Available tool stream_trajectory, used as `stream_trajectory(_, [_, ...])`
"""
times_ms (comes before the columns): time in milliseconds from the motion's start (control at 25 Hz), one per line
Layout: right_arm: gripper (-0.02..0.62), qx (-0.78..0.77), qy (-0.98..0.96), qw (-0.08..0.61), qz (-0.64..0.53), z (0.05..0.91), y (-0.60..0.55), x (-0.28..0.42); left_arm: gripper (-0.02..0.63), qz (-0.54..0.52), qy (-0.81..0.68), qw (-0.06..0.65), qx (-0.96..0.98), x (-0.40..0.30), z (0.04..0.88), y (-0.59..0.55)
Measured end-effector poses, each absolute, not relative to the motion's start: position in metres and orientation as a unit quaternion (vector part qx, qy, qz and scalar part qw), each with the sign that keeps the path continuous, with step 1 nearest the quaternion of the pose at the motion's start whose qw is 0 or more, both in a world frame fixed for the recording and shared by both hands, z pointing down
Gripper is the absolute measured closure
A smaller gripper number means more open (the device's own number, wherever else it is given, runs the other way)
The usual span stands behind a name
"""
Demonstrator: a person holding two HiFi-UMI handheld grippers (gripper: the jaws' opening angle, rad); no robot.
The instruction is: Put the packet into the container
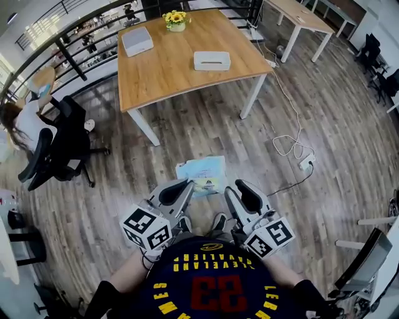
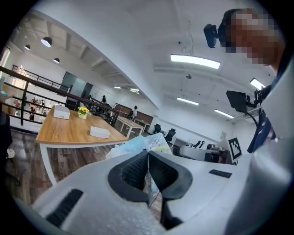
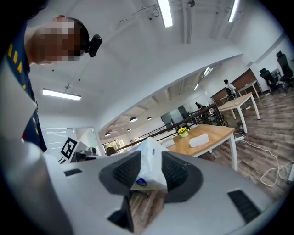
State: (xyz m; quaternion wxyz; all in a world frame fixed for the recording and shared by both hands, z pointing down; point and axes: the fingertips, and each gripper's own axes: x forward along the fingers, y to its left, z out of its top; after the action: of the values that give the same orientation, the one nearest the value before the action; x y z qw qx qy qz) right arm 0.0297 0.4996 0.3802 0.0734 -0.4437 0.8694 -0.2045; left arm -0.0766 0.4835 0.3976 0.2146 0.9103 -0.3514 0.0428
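Jaws on the left gripper (image 2: 148, 160) are pressed together on a thin edge of the packet (image 1: 203, 174). On the right gripper (image 3: 148, 170) they stand about half apart, and the packet's white corner sits between them, loose rather than pinched as far as I can judge. I hold the packet in the air over the wood floor (image 1: 206, 124), well short of the bench (image 1: 162, 68). On the bench sit a pot of yellow flowers (image 1: 176, 19), a white box (image 1: 137, 40) and a low white tray (image 1: 212, 60), which I take for the container. Nothing is placed yet; carrying and dropping in remain.
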Motion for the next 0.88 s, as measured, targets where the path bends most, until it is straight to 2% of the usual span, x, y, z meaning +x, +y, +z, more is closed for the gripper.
stream_trajectory(80, [0.457,-0.437,0.87,0.081,-0.215,0.383,0.498,0.046,0.597,0.048,-0.354,0.209,0.91,-0.058,0.396,0.485])
stream_trajectory(280, [0.358,-0.409,0.872,0.092,-0.253,0.392,0.495,0.065,0.597,0.053,-0.364,0.2,0.908,-0.036,0.393,0.489])
stream_trajectory(520, [0.35,-0.365,0.867,0.104,-0.324,0.403,0.491,0.071,0.597,0.071,-0.364,0.199,0.907,-0.023,0.391,0.493])
stream_trajectory(720, [0.351,-0.375,0.88,0.061,-0.285,0.405,0.483,0.061,0.597,0.106,-0.363,0.208,0.902,-0.028,0.407,0.487])
stream_trajectory(800, [0.371,-0.381,0.882,0.037,-0.273,0.412,0.477,0.055,0.597,0.108,-0.362,0.215,0.9,-0.032,0.412,0.48])
stream_trajectory(880, [0.499,-0.389,0.881,0.027,-0.269,0.416,0.468,0.049,0.597,0.107,-0.358,0.22,0.901,-0.036,0.414,0.472])
